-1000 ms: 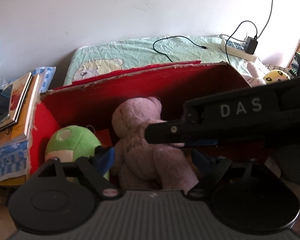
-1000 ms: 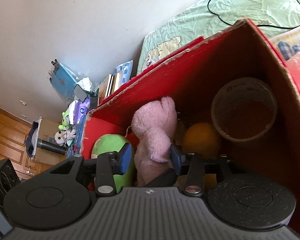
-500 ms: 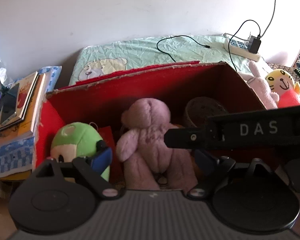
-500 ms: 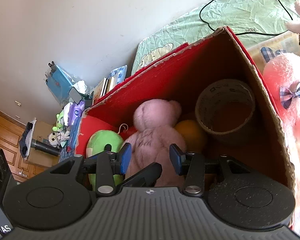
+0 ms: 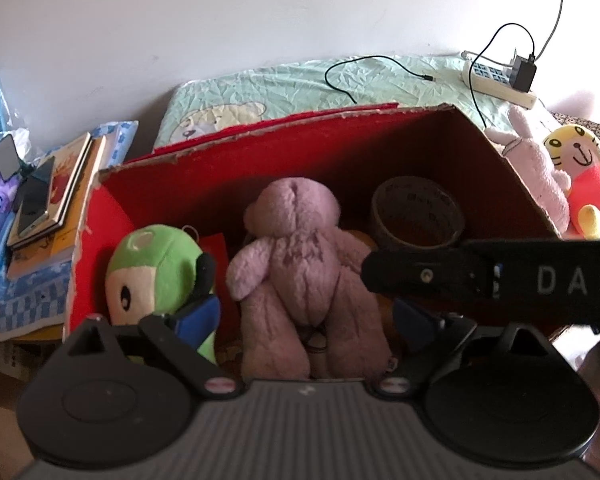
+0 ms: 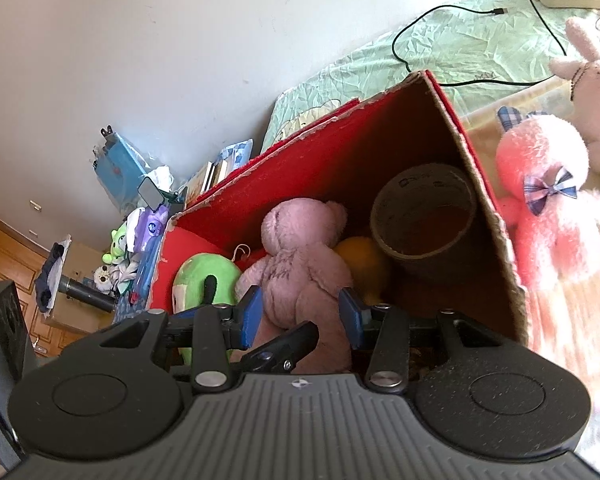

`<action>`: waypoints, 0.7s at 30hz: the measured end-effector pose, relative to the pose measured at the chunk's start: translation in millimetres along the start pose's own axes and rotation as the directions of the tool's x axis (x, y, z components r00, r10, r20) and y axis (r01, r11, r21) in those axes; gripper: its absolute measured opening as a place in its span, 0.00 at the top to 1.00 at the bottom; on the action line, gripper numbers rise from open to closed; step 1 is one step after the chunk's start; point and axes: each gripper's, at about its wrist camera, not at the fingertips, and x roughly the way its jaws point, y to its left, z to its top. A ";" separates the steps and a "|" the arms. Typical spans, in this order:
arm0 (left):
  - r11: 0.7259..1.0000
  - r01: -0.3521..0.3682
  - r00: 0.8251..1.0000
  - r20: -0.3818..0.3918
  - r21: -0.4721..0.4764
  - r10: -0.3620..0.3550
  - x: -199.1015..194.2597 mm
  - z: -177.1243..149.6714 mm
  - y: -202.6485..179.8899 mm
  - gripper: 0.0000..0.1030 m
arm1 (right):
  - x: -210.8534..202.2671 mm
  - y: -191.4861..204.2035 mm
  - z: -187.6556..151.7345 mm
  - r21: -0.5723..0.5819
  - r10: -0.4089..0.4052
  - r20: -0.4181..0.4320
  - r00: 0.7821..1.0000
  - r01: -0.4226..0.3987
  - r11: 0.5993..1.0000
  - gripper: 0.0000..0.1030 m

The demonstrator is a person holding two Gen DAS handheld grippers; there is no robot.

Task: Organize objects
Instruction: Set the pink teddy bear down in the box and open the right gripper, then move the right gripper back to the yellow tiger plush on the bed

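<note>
A red cardboard box [image 5: 300, 124] [image 6: 472, 152] stands open on the bed. Inside lie a pink teddy bear [image 5: 300, 260] [image 6: 300, 256], a green plush [image 5: 152, 268] [image 6: 204, 276], a brown tape roll [image 5: 416, 216] [image 6: 424, 216] and an orange ball [image 6: 360, 256]. My left gripper [image 5: 310, 314] hovers open over the box's near edge, with the bear below it. My right gripper [image 6: 301, 314] is open above the bear's legs and not touching it. Its black body [image 5: 480, 276] crosses the left wrist view from the right.
Right of the box lie a pale pink rabbit plush [image 5: 536, 164], a yellow tiger plush [image 5: 584, 176] and a pink plush with a checked bow [image 6: 548, 200]. A power strip [image 5: 496, 80] with cables sits on the green bedding [image 5: 300, 84]. Books [image 5: 60, 192] are stacked at the left.
The right gripper held the pink bear upright a second ago. It has let go and drawn back up and right, and the bear now lies in the box. The left gripper has also pulled back.
</note>
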 end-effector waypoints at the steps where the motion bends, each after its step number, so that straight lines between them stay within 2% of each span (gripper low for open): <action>1: 1.000 -0.008 1.000 0.000 0.003 0.008 -0.9 -0.1 -2.7 0.08 | -1.8 -1.2 -0.9 -0.004 0.000 0.003 1.000 0.000 1.000 0.55; 7: 0.999 -0.052 0.999 0.008 0.016 0.052 -7.4 0.3 -18.7 0.07 | -13.2 -4.7 -3.2 -0.034 0.029 0.013 1.000 -0.028 0.999 0.57; 19: 0.992 -0.120 0.993 0.001 -0.035 0.120 -16.8 3.4 -42.6 0.05 | -38.2 -8.9 -1.5 -0.111 0.078 0.008 0.997 -0.077 0.991 0.58; 21: 0.990 -0.137 0.991 0.005 -0.041 0.137 -20.5 4.3 -46.1 0.04 | -43.2 -8.7 -1.2 -0.129 0.074 0.018 0.997 -0.071 0.989 0.55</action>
